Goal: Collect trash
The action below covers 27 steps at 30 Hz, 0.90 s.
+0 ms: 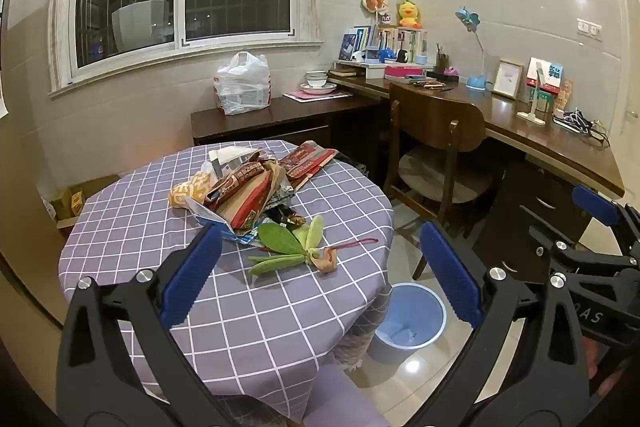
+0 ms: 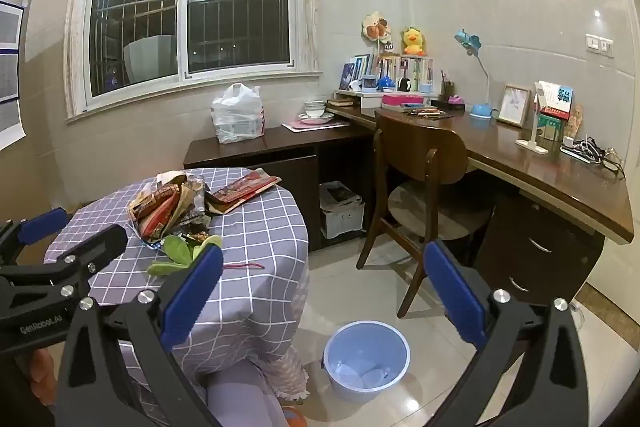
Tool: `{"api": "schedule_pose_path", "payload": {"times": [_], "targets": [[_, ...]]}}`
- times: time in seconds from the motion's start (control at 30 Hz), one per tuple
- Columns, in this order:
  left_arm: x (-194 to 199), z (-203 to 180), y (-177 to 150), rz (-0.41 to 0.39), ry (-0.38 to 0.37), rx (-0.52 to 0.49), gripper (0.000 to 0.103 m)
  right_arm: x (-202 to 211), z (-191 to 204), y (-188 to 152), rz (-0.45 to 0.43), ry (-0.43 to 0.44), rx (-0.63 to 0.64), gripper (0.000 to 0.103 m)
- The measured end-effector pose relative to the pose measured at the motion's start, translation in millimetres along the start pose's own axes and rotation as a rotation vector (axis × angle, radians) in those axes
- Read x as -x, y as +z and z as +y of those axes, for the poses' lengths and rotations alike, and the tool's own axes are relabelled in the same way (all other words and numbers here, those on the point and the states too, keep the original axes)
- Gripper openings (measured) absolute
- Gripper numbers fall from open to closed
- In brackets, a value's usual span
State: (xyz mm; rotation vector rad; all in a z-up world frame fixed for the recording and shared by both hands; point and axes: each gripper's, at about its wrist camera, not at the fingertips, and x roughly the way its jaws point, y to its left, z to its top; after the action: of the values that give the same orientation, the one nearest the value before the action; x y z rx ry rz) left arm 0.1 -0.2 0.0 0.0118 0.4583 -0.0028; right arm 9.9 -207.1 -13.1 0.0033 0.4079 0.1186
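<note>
A pile of wrappers and torn packaging (image 1: 244,187) (image 2: 168,205) lies on the round table with the purple checked cloth (image 1: 168,227) (image 2: 260,227). Green leaves and peel (image 1: 292,247) (image 2: 176,251) and a red string (image 1: 356,242) (image 2: 244,265) lie at the pile's near side. A blue waste bin (image 1: 410,323) (image 2: 366,359) stands on the floor right of the table. My left gripper (image 1: 320,271) hangs open above the table's near edge, holding nothing. My right gripper (image 2: 324,291) is open over the floor near the bin, empty too.
A wooden chair (image 1: 436,155) (image 2: 420,179) stands at an L-shaped desk (image 2: 540,163) with books, a lamp and frames. A white plastic bag (image 1: 244,83) and bowls sit on the low cabinet under the window. Tiled floor lies between table and chair.
</note>
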Motion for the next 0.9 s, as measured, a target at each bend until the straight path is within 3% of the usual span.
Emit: {"api": "schedule_pose_path", "payload": {"times": [0.47, 0.9], "targets": [[16, -2, 19, -0.01, -0.008, 0.012, 0.097, 1, 3, 1, -0.003, 0.003, 0.008, 0.099], [10, 0, 13, 0.005, 0.005, 0.016, 0.097, 0, 7, 2, 0.011, -0.005, 0.024, 0.099]]}}
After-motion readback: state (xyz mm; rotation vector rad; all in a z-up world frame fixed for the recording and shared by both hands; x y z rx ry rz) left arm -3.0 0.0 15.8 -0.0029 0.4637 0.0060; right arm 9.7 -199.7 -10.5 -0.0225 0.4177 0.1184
